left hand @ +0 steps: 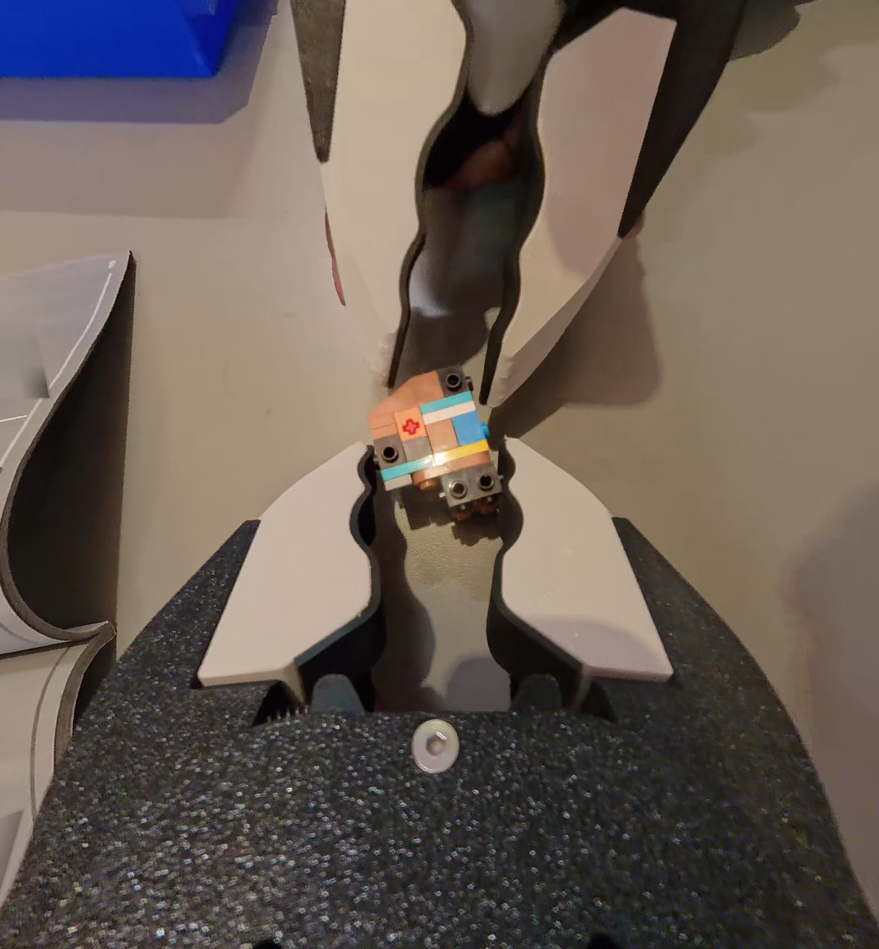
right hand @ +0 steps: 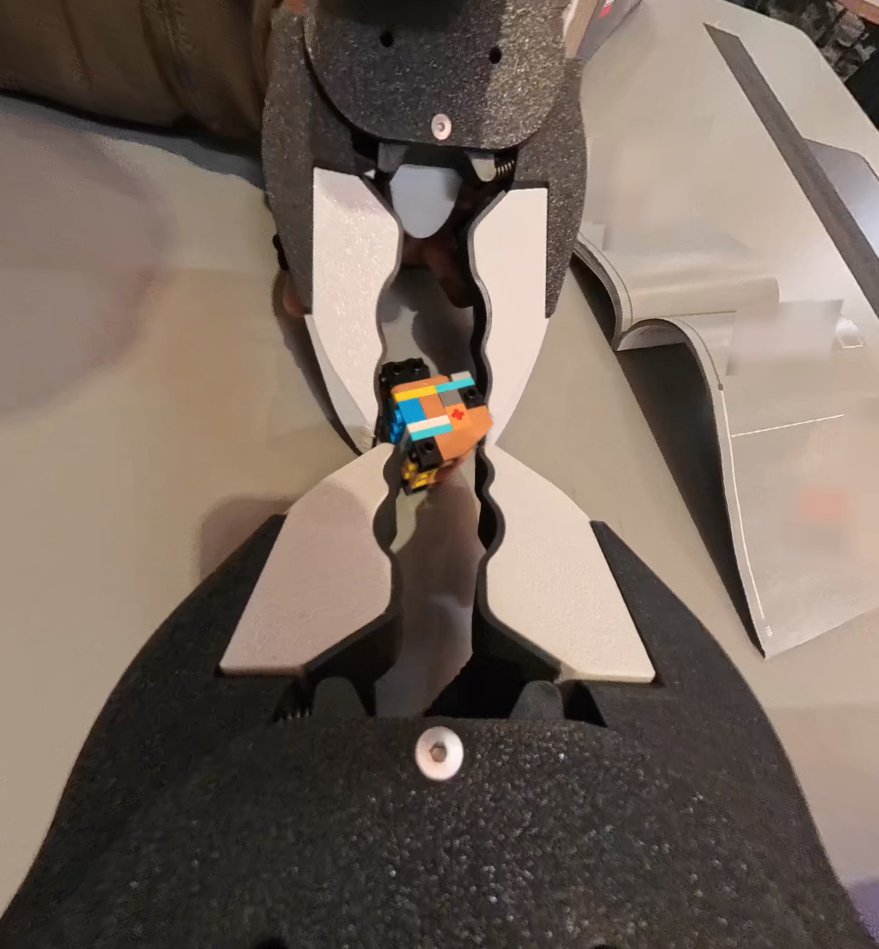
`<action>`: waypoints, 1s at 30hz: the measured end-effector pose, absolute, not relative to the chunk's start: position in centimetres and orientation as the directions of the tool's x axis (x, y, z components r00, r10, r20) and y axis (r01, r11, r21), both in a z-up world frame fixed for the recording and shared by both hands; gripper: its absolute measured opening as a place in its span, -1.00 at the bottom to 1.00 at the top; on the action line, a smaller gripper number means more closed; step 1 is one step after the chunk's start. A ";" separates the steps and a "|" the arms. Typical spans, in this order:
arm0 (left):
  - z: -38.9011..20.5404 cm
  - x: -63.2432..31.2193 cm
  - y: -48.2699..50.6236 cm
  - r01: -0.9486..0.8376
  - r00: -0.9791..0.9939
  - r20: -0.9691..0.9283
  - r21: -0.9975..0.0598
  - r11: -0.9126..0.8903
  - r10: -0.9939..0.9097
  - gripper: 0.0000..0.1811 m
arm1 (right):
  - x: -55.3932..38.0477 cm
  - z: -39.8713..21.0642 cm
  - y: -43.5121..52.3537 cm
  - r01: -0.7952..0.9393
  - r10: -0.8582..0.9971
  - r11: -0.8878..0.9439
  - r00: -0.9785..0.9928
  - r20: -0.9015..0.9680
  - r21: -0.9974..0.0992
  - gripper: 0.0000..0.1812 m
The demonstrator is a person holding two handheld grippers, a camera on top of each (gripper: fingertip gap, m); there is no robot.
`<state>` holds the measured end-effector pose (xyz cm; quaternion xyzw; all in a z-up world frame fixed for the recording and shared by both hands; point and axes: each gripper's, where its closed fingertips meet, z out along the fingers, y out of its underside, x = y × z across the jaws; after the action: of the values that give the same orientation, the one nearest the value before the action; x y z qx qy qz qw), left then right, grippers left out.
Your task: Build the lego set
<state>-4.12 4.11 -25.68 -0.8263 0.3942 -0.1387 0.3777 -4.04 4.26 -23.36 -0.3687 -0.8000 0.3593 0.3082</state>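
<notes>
Your left gripper (left hand: 434, 452), with pale grey fingers on a speckled black body, clamps the small multicoloured lego block build (left hand: 432, 441) above the beige table (left hand: 735, 359). Your right gripper (right hand: 434, 457) meets it head-on, its tips pinching the same build's opposite end. An open grey instruction booklet (right hand: 765, 462) lies beside them.

Your two tools meet tip to tip over the counter (left hand: 735, 359), with the lego build (left hand: 429, 439) sitting right between them, held off the surface. The left tool (left hand: 434, 462) comes at it from your side, the right tool (left hand: 437, 390) from the opposite side. The open booklet (left hand: 42, 462) lies left of the left tool, and the bin (left hand: 93, 36) sits behind the booklet, at the far left corner.
</notes>
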 end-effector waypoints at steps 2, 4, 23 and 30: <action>-25.7 -4.1 4.1 -0.546 0.651 -0.069 -0.734 -0.403 -0.756 -0.49 | -4.0 -23.1 4.4 0.369 0.818 0.451 -0.535 0.211 -0.813 -0.69; -25.6 -4.1 4.2 -0.543 0.651 -0.068 -0.738 -0.401 -0.756 -0.48 | -3.8 -23.0 4.8 0.366 0.821 0.445 -0.531 0.209 -0.817 -0.67; -24.6 -4.0 4.3 -0.511 0.627 -0.068 -0.788 -0.343 -0.776 -0.45 | -0.1 -20.7 8.6 0.256 0.861 0.358 -0.462 0.212 -0.898 -0.73; -24.4 -4.1 4.3 -0.495 0.629 -0.056 -0.798 -0.344 -0.776 -0.46 | -0.4 -20.3 9.7 0.286 0.897 0.265 -0.424 0.126 -0.921 -0.74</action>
<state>-4.06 4.28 -24.43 -0.8020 0.3962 -0.1693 0.4138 -0.43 9.71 -20.34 -0.4122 -0.7172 0.4447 0.3433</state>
